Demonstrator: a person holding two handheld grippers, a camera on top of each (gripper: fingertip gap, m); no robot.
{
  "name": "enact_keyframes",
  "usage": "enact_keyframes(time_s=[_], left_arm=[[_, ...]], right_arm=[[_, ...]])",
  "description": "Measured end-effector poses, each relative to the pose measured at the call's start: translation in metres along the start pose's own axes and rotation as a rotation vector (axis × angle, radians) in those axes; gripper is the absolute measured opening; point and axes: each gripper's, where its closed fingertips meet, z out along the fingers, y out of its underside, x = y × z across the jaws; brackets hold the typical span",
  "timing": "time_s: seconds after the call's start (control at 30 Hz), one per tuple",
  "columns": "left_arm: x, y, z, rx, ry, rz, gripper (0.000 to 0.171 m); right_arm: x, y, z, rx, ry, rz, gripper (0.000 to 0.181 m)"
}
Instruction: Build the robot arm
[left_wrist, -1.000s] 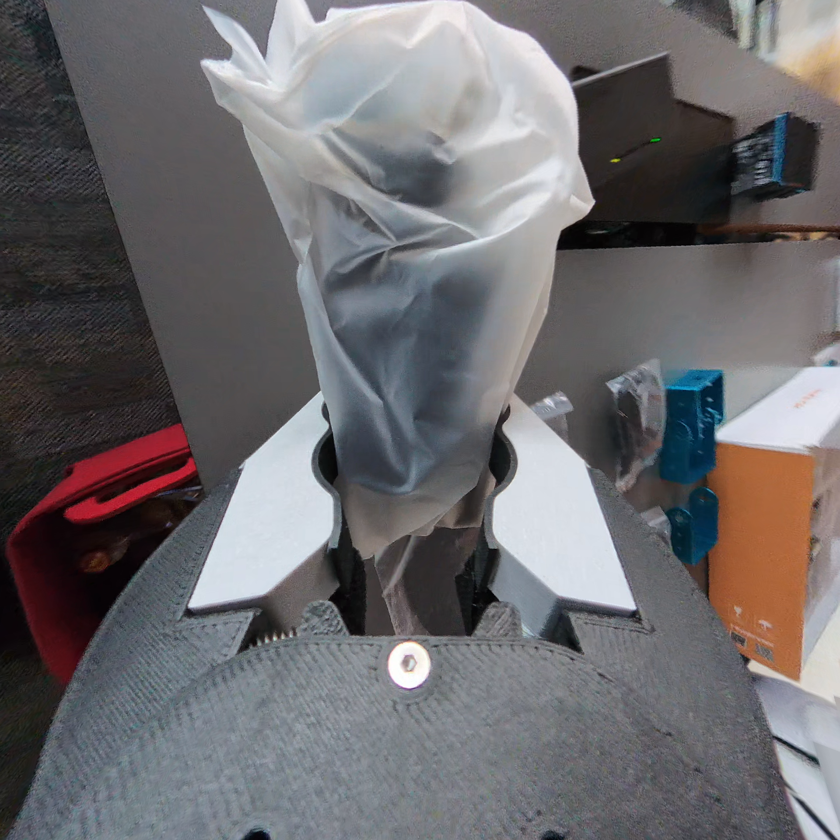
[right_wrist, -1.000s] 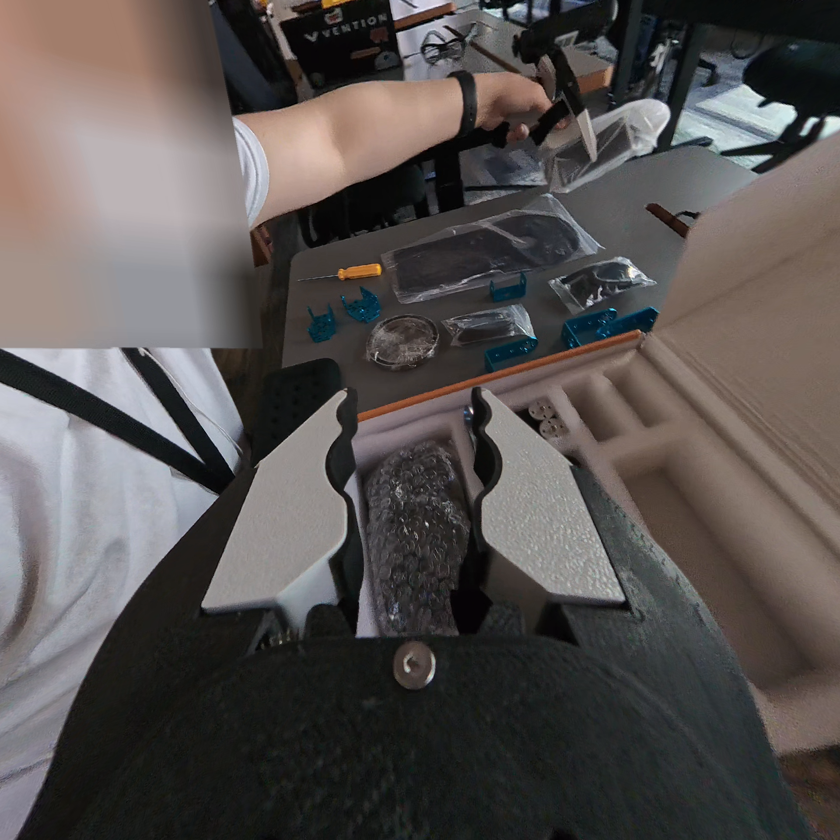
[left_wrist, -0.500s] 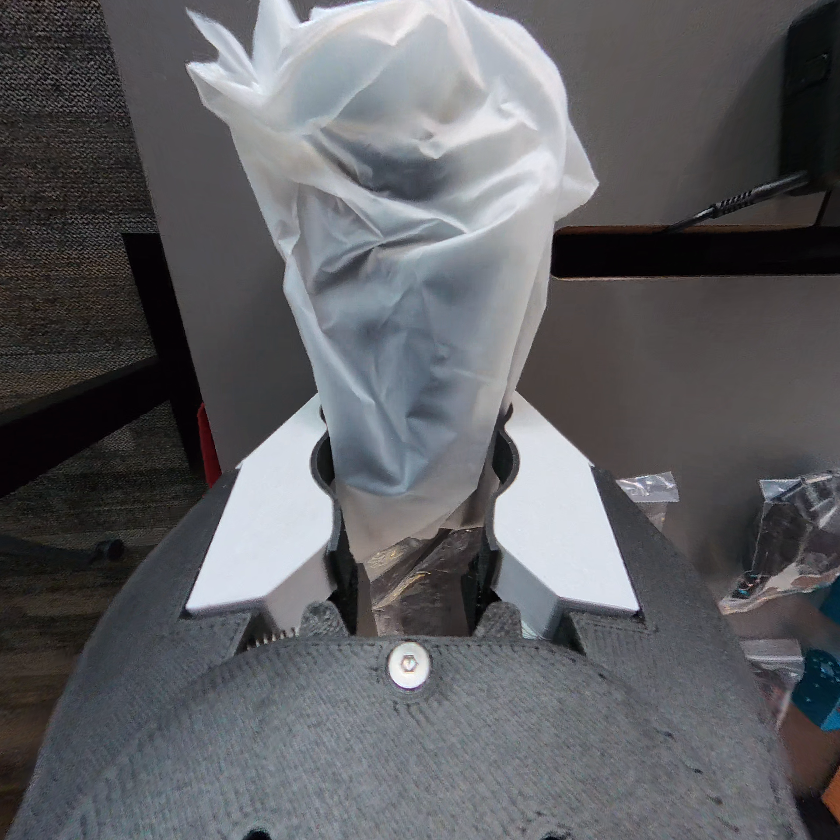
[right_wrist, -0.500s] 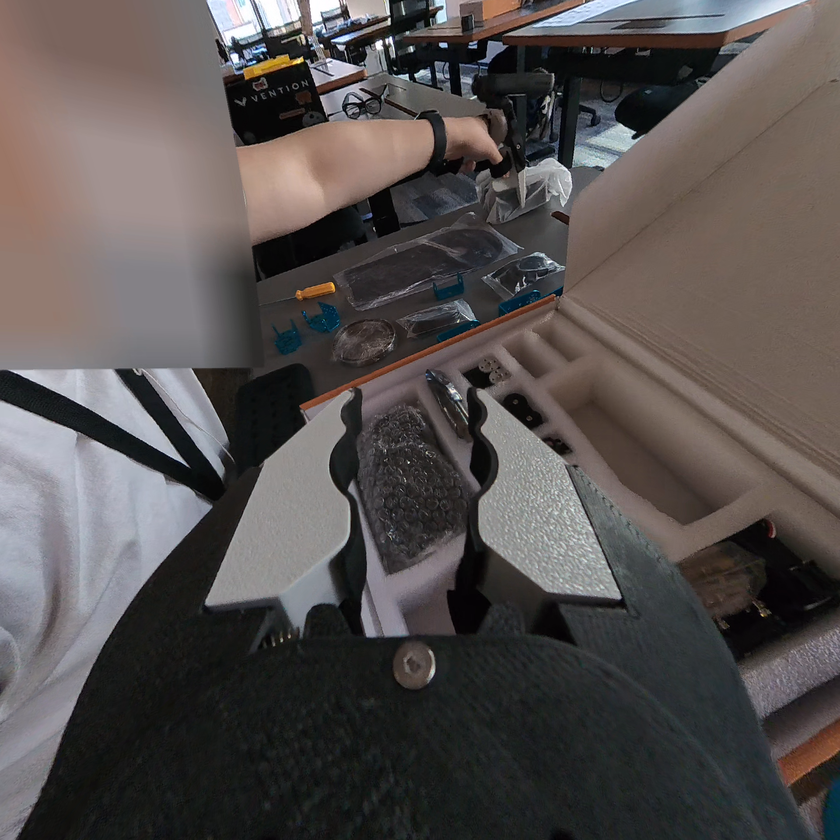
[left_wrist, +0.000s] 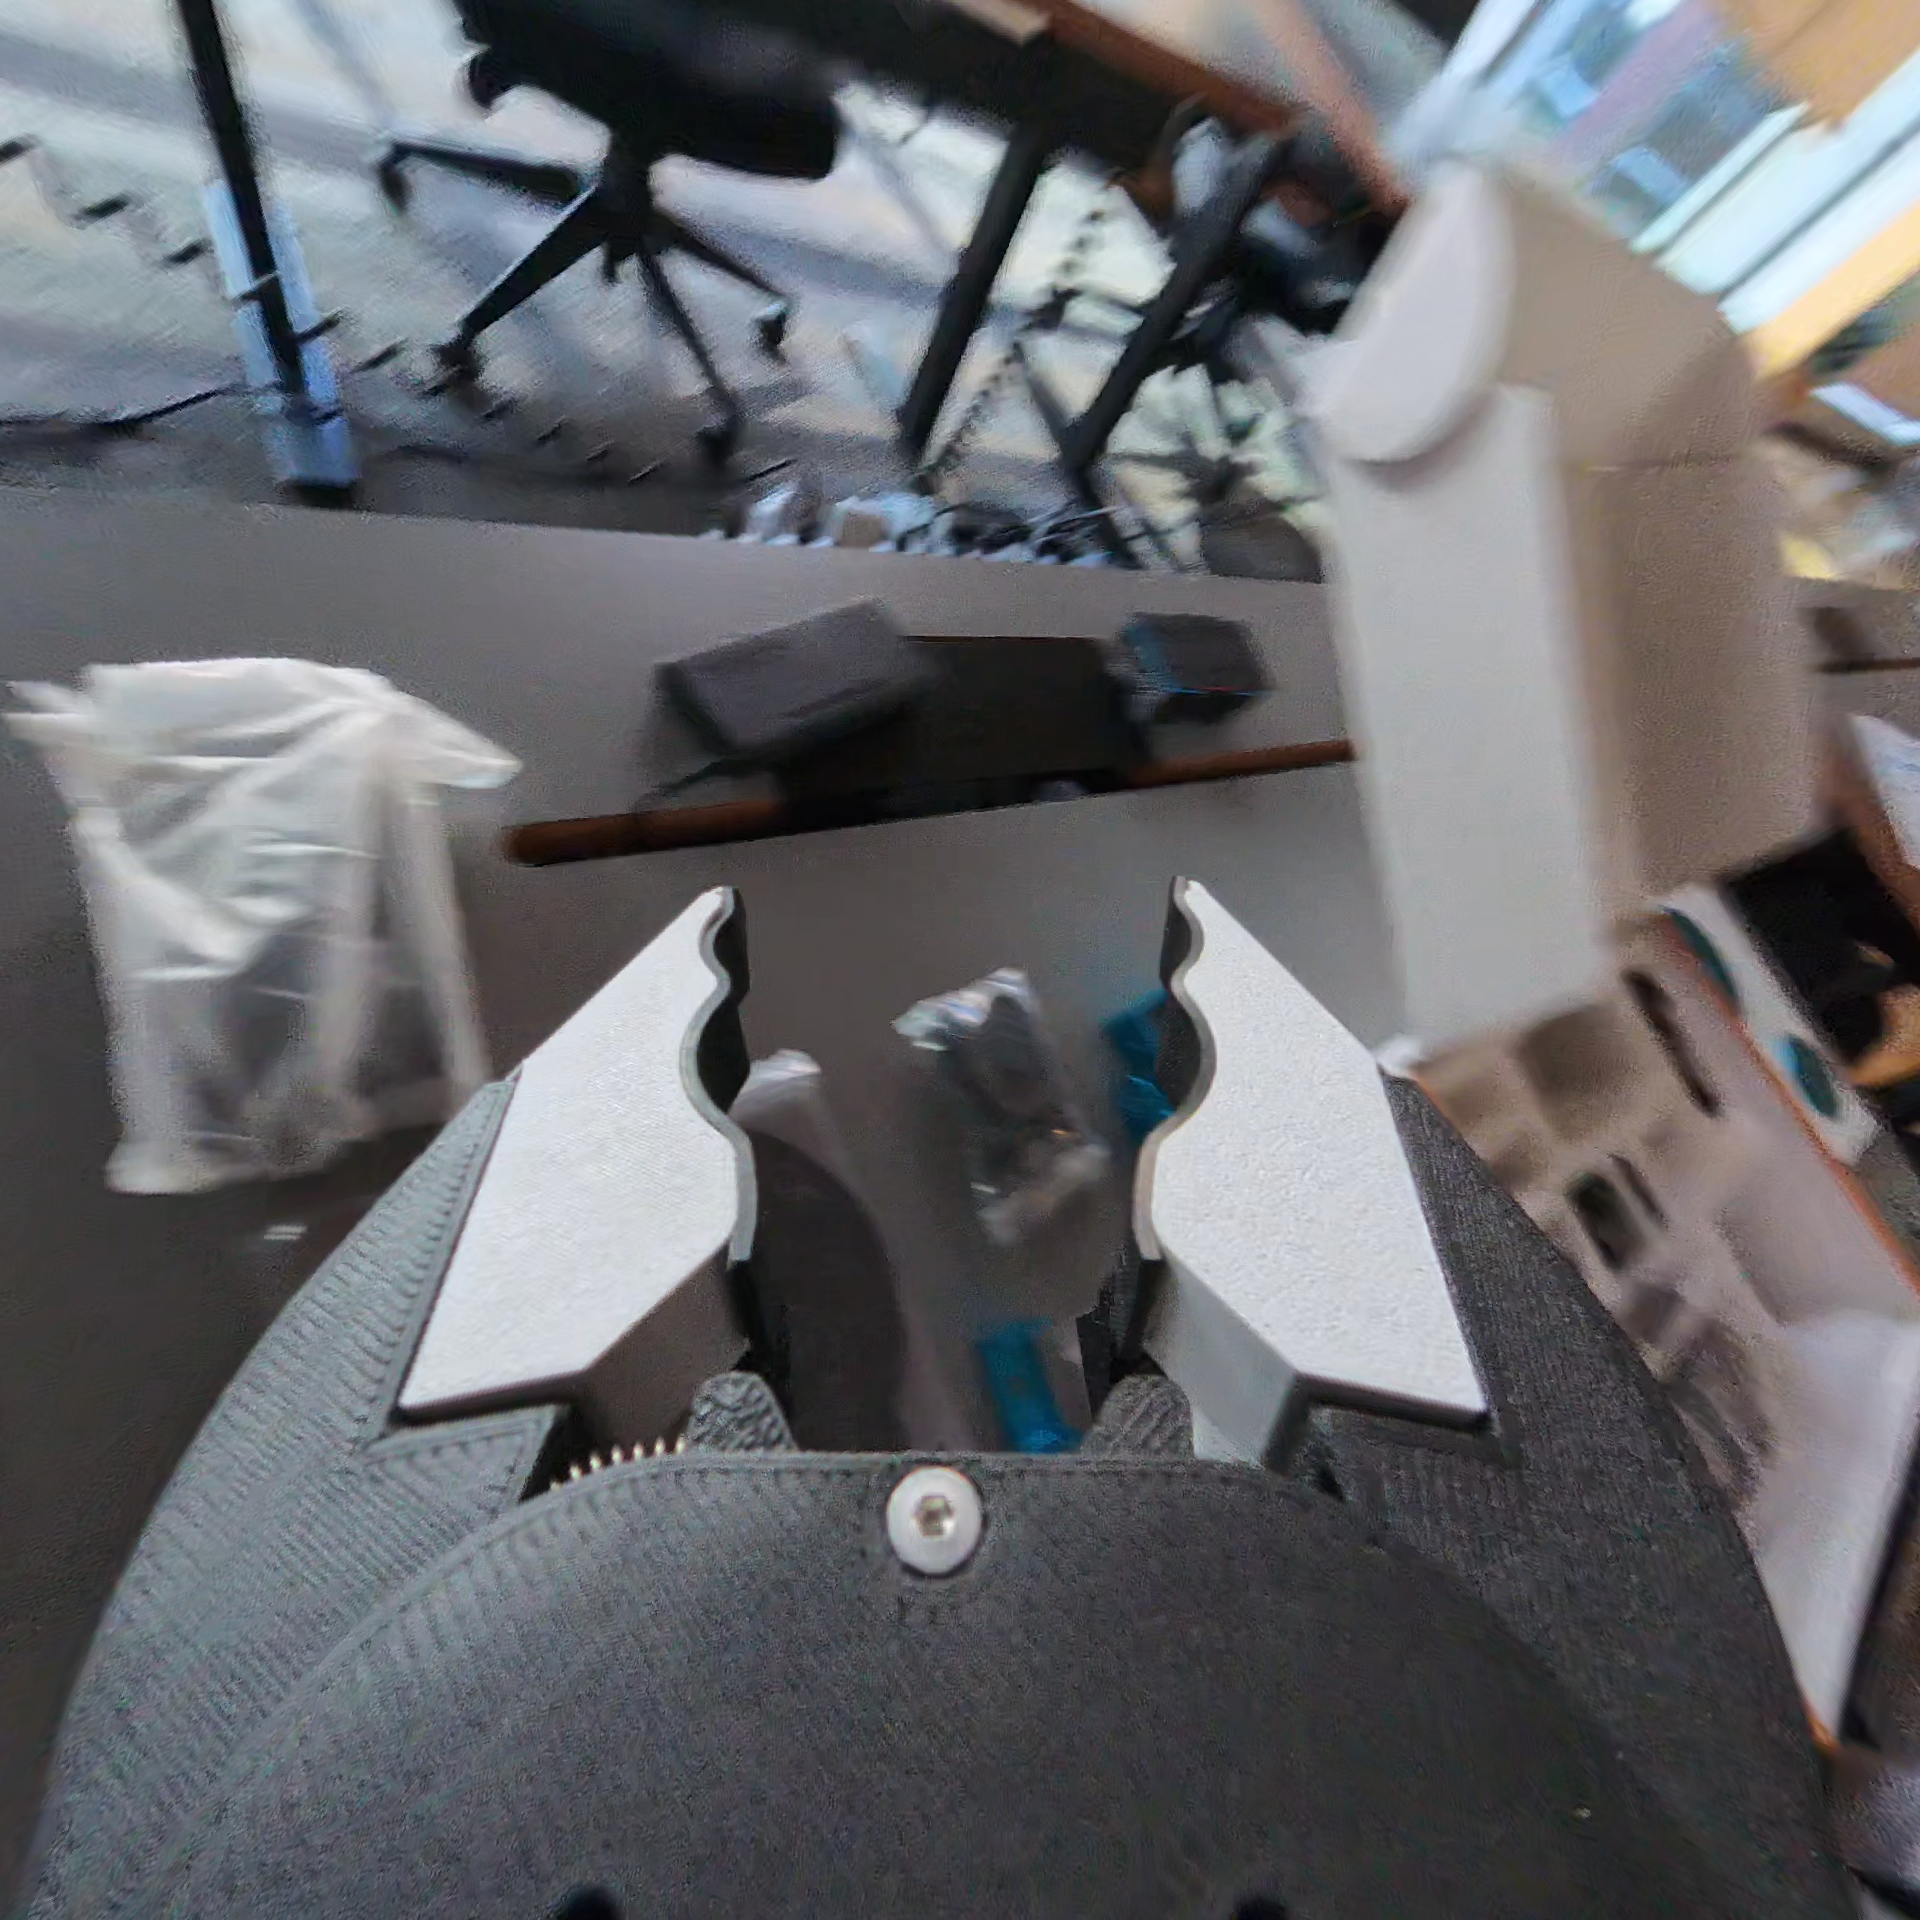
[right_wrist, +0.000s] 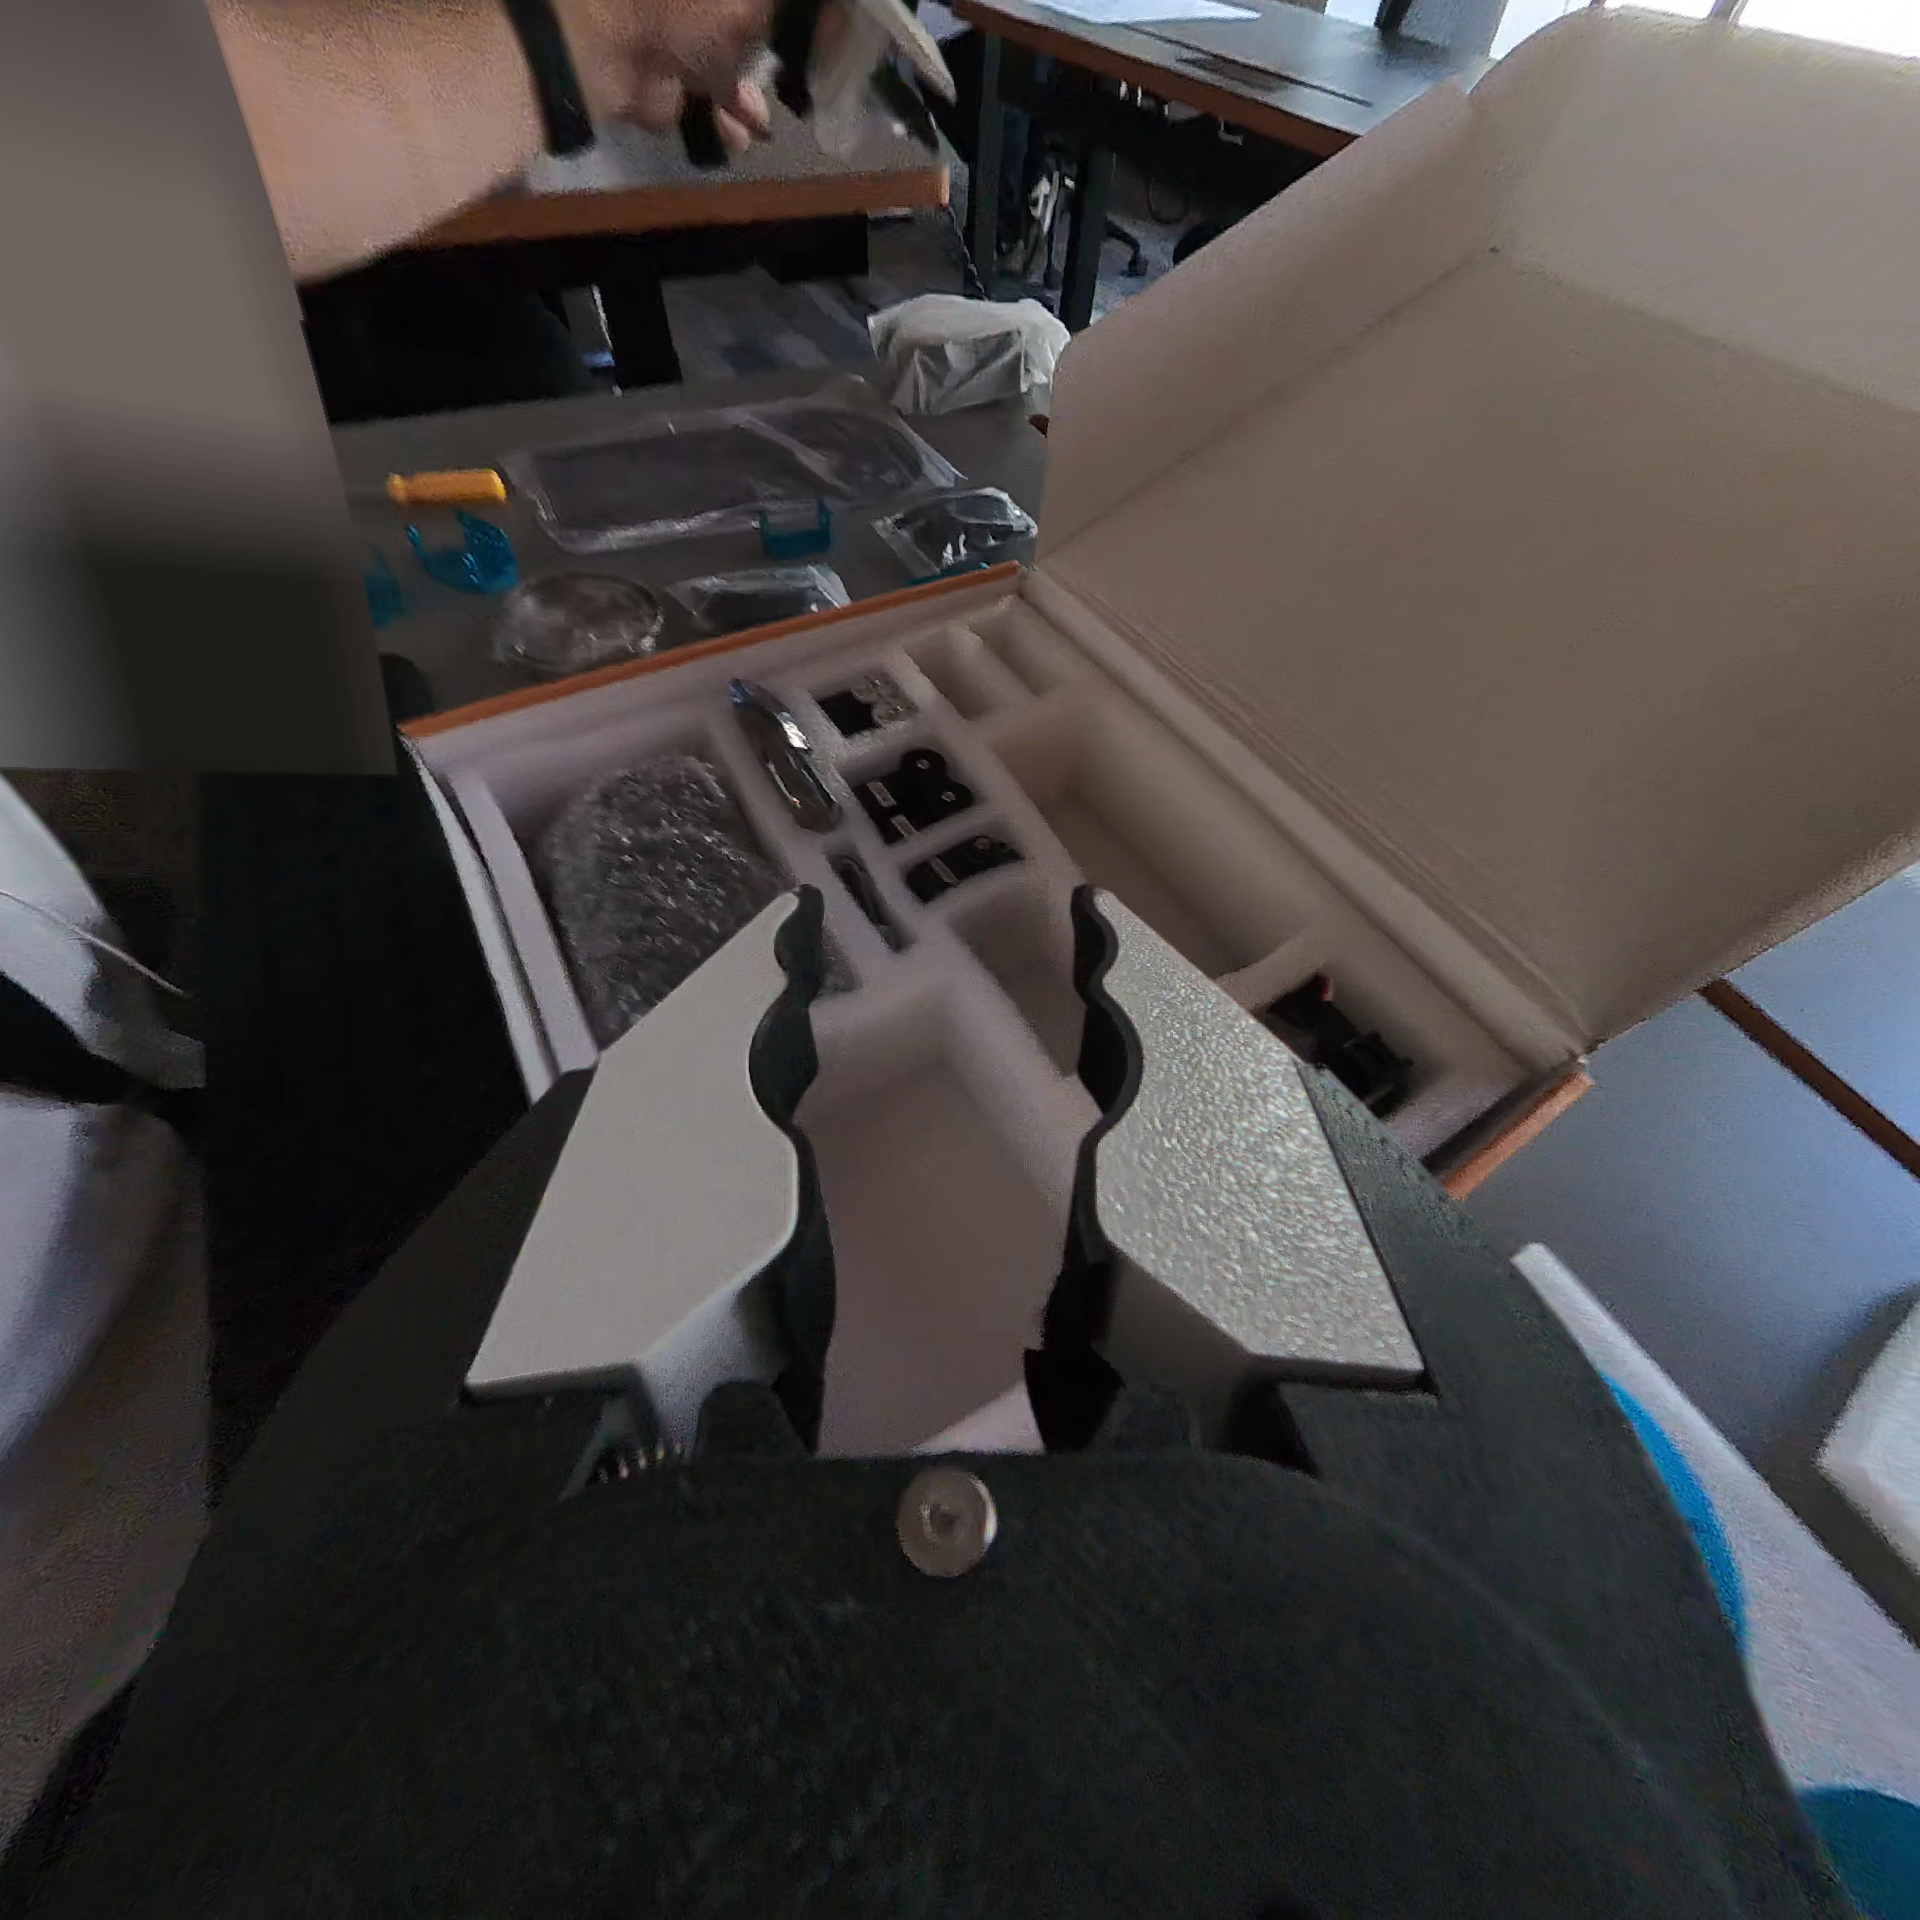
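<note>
My left gripper (left_wrist: 954, 904) is open and empty above the grey table (left_wrist: 260, 582). A frosted white plastic bag (left_wrist: 270, 914) with something dark inside lies on the table to its left, apart from the fingers. Below the gap lie small clear bags of black parts (left_wrist: 997, 1101) and blue metal brackets (left_wrist: 1138, 1049). My right gripper (right_wrist: 943, 914) is open and empty over the white foam insert (right_wrist: 935, 1091) of an open cardboard box (right_wrist: 1455, 540). A bubble-wrapped item (right_wrist: 655, 883) sits in the box's left compartment, just left of the left fingertip. The white bag also shows in the right wrist view (right_wrist: 966, 348).
The box lid (left_wrist: 1538, 675) stands upright at the right. On the table are an orange-handled screwdriver (right_wrist: 447, 486), a large clear bag with a black plate (right_wrist: 717, 478) and a round clear dish (right_wrist: 582, 618). A black adapter (left_wrist: 790, 675) sits in the cable slot. A person's arm (right_wrist: 416, 125) reaches across. My right fingertips sit around 55 cm from my left ones. The left gripper is farther from the bubble-wrapped item (right_wrist: 655, 883), some 50 cm, than the right, some 15 cm.
The left gripper has opened and let go of the white bag, which now lies on the table; the view has swung right. The right gripper has drawn back from the bubble-wrapped item.
</note>
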Motion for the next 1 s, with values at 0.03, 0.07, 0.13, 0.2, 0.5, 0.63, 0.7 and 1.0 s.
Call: enact_keyframes(time_s=[0.03, 0.07, 0.13, 0.2, 0.5, 0.63, 0.7, 1.0], left_arm=[[0.037, 0.012, -0.015, 0.044, 0.075, 0.026, 0.078], [0.075, 0.031, -0.030, 0.077, 0.148, 0.061, 0.077], [0.143, 0.078, -0.057, 0.127, 0.245, 0.124, 0.070], [0.198, 0.125, -0.074, 0.181, 0.303, 0.152, 0.064], [0.288, 0.229, -0.091, 0.308, 0.317, 0.104, 0.051], [0.295, 0.232, -0.084, 0.191, 0.360, 0.127, 0.055], [0.296, 0.226, -0.084, 0.194, 0.368, 0.132, 0.055], [0.295, 0.216, -0.068, 0.170, 0.399, 0.141, 0.055]], right_arm=[[0.006, 0.002, 0.005, -0.039, 0.018, -0.057, 0.045], [0.011, 0.003, 0.011, -0.084, 0.025, -0.115, 0.043], [0.011, 0.006, 0.028, -0.194, -0.027, -0.241, 0.040], [0.014, 0.012, 0.045, -0.308, -0.085, -0.355, 0.035], [0.012, 0.046, 0.128, -0.537, -0.296, -0.513, 0.025], [0.003, 0.066, 0.138, -0.623, -0.391, -0.413, 0.035], [0.002, 0.069, 0.141, -0.634, -0.405, -0.389, 0.039], [0.000, 0.073, 0.147, -0.687, -0.419, -0.436, 0.040]])
